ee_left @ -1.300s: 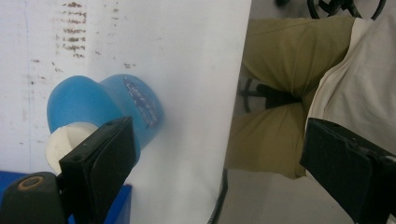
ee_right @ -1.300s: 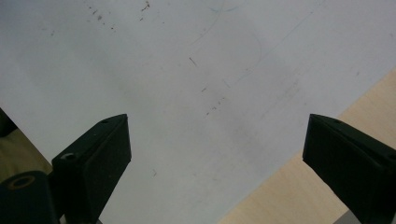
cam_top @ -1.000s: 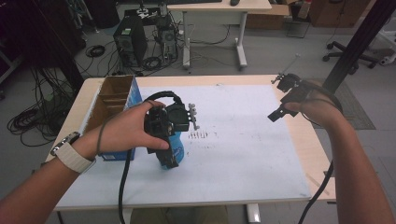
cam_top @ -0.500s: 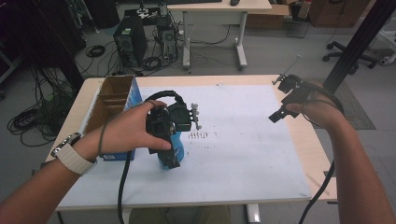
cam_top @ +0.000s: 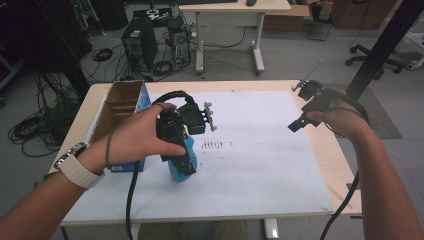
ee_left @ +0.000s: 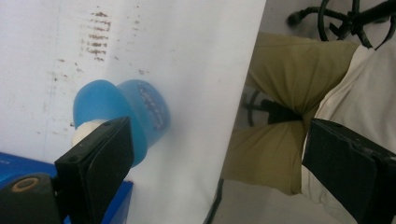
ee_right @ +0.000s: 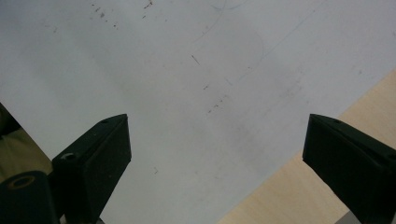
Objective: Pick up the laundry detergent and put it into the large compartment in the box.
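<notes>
- While my left gripper (cam_top: 187, 162) points down near the left part of the worktop (cam_top: 300, 190), its jaws stand wide apart in the left gripper view and clasp nothing.
- I see the blue bottle (ee_left: 135, 112) in that view just beyond the left-hand jaw, lying or leaning on the white sheet; its pale cap end sits right at that jaw's tip, and I cannot tell whether they touch.
- From the high view the blue bottle (cam_top: 179, 167) rests on the white sheet toward the worktop's left edge, mostly covered by my left gripper and hand (cam_top: 142, 137).
- Just to its left a blue box (cam_top: 127, 165) lies against an open cardboard box (cam_top: 120, 102) that runs along the left edge up to the far left corner.
- A patch of small dark marks (cam_top: 212, 145) lies on the sheet just to the right of the bottle.
- My right gripper (cam_top: 296, 125) hangs in the air over the far right part of the worktop, well apart from the bottle and from my left gripper.
- Its jaws are spread wide too, with nothing between them; the right gripper view looks down on bare white sheet (ee_right: 196, 93) and a strip of the wooden worktop edge (ee_right: 289, 196).
- Cables trail from both grippers toward the near edge.
</notes>
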